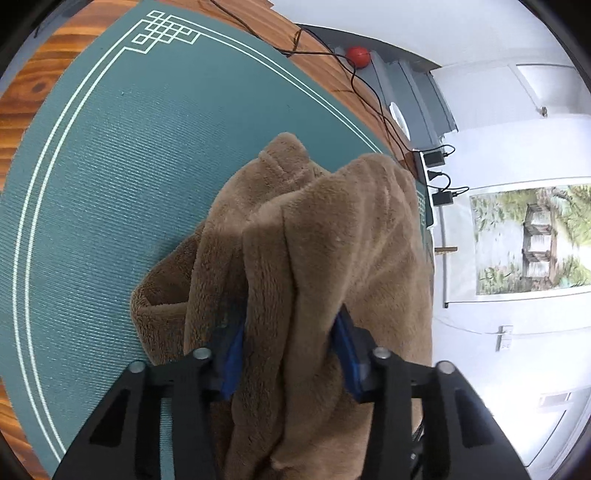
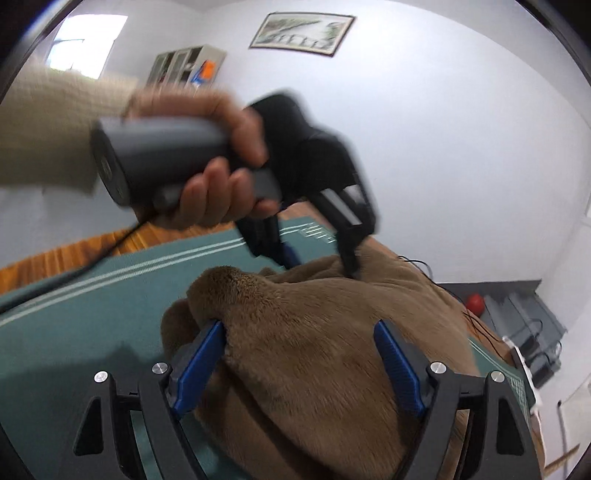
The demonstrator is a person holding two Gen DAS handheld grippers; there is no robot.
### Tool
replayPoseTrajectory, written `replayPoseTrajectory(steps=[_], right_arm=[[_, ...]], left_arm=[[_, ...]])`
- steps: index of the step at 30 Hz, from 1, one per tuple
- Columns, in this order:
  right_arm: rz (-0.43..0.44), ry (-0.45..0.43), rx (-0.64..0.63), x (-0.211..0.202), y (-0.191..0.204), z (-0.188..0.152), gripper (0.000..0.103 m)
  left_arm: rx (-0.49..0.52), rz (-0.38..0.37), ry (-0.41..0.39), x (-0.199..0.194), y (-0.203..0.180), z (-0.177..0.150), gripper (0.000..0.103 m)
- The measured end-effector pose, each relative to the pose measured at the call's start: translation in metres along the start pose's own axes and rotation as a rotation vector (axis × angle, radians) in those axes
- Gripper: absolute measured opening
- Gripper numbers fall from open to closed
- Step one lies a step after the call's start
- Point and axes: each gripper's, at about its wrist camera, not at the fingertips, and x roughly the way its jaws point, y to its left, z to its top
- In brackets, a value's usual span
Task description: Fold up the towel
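Observation:
A brown fluffy towel (image 1: pixel 332 229) lies bunched in a heap on the green mat (image 1: pixel 129 166). My left gripper (image 1: pixel 291 321) is shut on a thick fold of it, with plush cloth filling the gap between the blue pads (image 1: pixel 232 362) and draping over them. In the right wrist view the towel (image 2: pixel 332 295) fills the lower middle. My right gripper (image 2: pixel 299 325) stands open, jaws wide, with the towel's mound between the blue pads (image 2: pixel 199 362) but not pinched. Beyond it a person's hand (image 2: pixel 221 192) holds the left gripper (image 2: pixel 321 262), whose fingers dig into the towel's far side.
The green mat (image 2: pixel 92 295) covers a wooden table (image 1: pixel 22 96). Black cables (image 1: pixel 369 92) run along the table's far edge to chargers (image 1: pixel 436 173). A red ball (image 1: pixel 357 56) sits beyond that edge. White walls and a framed picture (image 2: pixel 301 33) are behind.

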Motion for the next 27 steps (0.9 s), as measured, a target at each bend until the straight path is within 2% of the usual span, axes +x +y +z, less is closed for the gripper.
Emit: replayPoseTrajectory(steps=[1, 2, 5, 8, 15, 19, 24, 27], right_arm=[[0.0, 0.011, 0.008, 0.004, 0.0, 0.002, 0.075], [0.001, 0.023, 0.025, 0.009, 0.0, 0.004, 0.057], [0.005, 0.038, 0.093, 0.009, -0.007, 0.01, 0.03], [0.048, 0.048, 0.167, 0.0, -0.014, 0.015, 0.025], [0.197, 0.017, 0.39, -0.048, -0.037, 0.03, 0.021], [0.283, 0.009, 0.397, -0.057, -0.022, 0.032, 0.021], [0.295, 0.091, 0.329, -0.015, 0.01, 0.013, 0.022], [0.309, 0.106, 0.297, 0.002, 0.017, 0.009, 0.03]], left_arm=[[0.001, 0.003, 0.003, 0.0, 0.0, 0.0, 0.039], [-0.003, 0.0, 0.007, 0.0, 0.002, 0.0, 0.033], [0.0, -0.03, 0.006, -0.005, 0.007, -0.003, 0.026], [0.024, -0.047, -0.003, -0.012, 0.009, -0.011, 0.023], [0.076, -0.036, -0.053, -0.051, 0.013, -0.053, 0.021], [0.075, 0.013, -0.089, -0.068, 0.026, -0.071, 0.021], [0.036, 0.078, -0.085, -0.045, 0.046, -0.064, 0.021], [0.04, 0.087, -0.094, -0.036, 0.047, -0.06, 0.03]])
